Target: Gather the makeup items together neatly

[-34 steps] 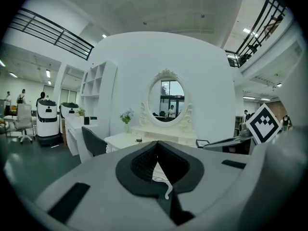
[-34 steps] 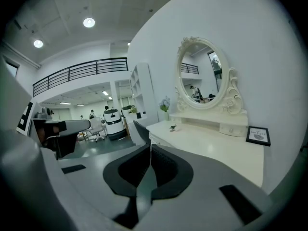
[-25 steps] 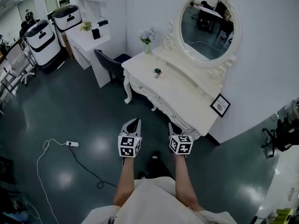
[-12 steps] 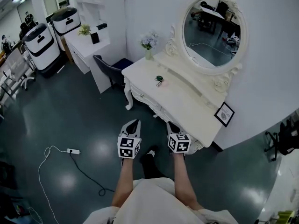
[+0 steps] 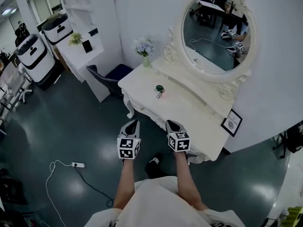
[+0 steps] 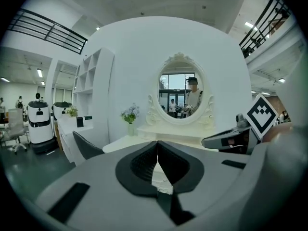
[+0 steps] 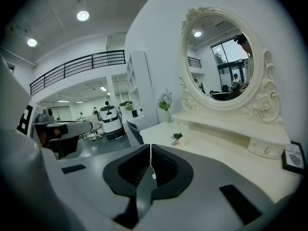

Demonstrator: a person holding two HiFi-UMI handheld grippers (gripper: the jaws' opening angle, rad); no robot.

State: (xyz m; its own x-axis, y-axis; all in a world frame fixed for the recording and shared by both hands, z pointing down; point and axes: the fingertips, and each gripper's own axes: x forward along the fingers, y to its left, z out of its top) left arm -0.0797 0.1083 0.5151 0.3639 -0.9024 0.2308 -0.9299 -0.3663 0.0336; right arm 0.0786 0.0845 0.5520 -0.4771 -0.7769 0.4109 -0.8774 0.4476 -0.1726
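Note:
A small dark green makeup item (image 5: 159,88) with a pale pink piece beside it lies on the white dressing table (image 5: 189,112), left of its middle. The right gripper view shows the same green item (image 7: 177,136) well beyond the jaws. My left gripper (image 5: 132,123) is held over the floor just short of the table's front edge, its jaws shut and empty. The right gripper (image 5: 171,123) hangs level with it, at the table's front edge, jaws also together with nothing between them. Both point toward the table. In the left gripper view the left gripper (image 6: 157,147) faces the oval mirror (image 6: 180,96).
An oval mirror (image 5: 215,32) stands behind the table, a vase of flowers (image 5: 143,48) at its left end, a small framed picture (image 5: 231,123) at its right end. A dark chair (image 5: 107,74) sits left of the table. A power strip (image 5: 78,164) and cable lie on the floor.
The person has walked toward the dressing table, and both grippers have come forward together to its front edge. Both stay shut.

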